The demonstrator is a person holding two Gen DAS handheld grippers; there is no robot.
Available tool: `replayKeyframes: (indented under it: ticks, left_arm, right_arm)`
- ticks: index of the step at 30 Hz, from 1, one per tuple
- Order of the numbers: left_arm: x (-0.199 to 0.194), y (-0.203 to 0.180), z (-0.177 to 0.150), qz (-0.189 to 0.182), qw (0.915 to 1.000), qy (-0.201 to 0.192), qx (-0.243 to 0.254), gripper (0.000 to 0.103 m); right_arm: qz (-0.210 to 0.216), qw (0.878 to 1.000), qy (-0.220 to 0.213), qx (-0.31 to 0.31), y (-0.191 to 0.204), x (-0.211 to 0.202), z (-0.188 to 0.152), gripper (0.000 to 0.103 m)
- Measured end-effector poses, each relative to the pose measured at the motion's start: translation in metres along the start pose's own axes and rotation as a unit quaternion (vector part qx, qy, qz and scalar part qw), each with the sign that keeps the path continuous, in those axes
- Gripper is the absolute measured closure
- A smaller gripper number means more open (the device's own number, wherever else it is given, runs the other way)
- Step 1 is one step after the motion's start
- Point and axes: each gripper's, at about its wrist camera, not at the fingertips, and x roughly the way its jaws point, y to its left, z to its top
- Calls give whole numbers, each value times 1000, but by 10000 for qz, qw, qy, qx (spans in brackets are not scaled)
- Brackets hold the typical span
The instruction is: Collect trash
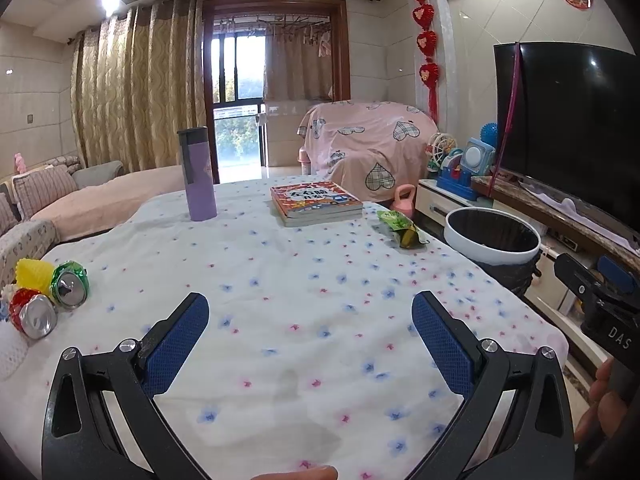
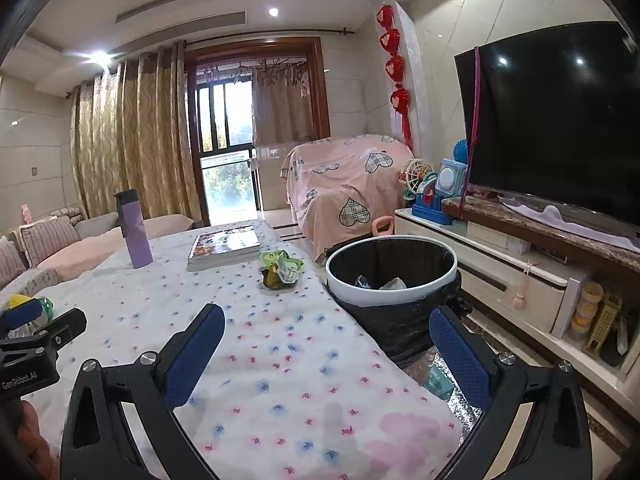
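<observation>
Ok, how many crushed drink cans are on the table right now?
2. Both lie at the table's left edge in the left wrist view: a green can and a red can just nearer the camera, touching. More may be hidden beyond the frame edge.

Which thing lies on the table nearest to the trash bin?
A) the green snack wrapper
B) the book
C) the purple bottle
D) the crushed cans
A: the green snack wrapper lies at the table edge beside the trash bin, closer than any other item.
</observation>
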Motion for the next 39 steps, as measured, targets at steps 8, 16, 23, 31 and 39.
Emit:
replayKeyframes:
  ticks: [8,16,23,31,39]
  left_arm:
    - [-1,0,1,16,10000,-24,-1,0]
    - [-3,-2,3,4,10000,-58,2,0]
    - [-3,-2,3,4,10000,-57,-4,0]
    - [-2,-1,3,3,10000,-50,-3,0]
    - [-2,-2,2,0,10000,-43,-7,0]
  right_arm:
    - [11,10000,-5,-2,0,0,0,0]
    - [41,10000,-23,2,0,-1,0,0]
    - [49,10000,-17,-1,0,-1,0,0]
    - [78,10000,-5,-30,3,-3,0,0]
    - [87,10000,2,-33,3,-3,0,0]
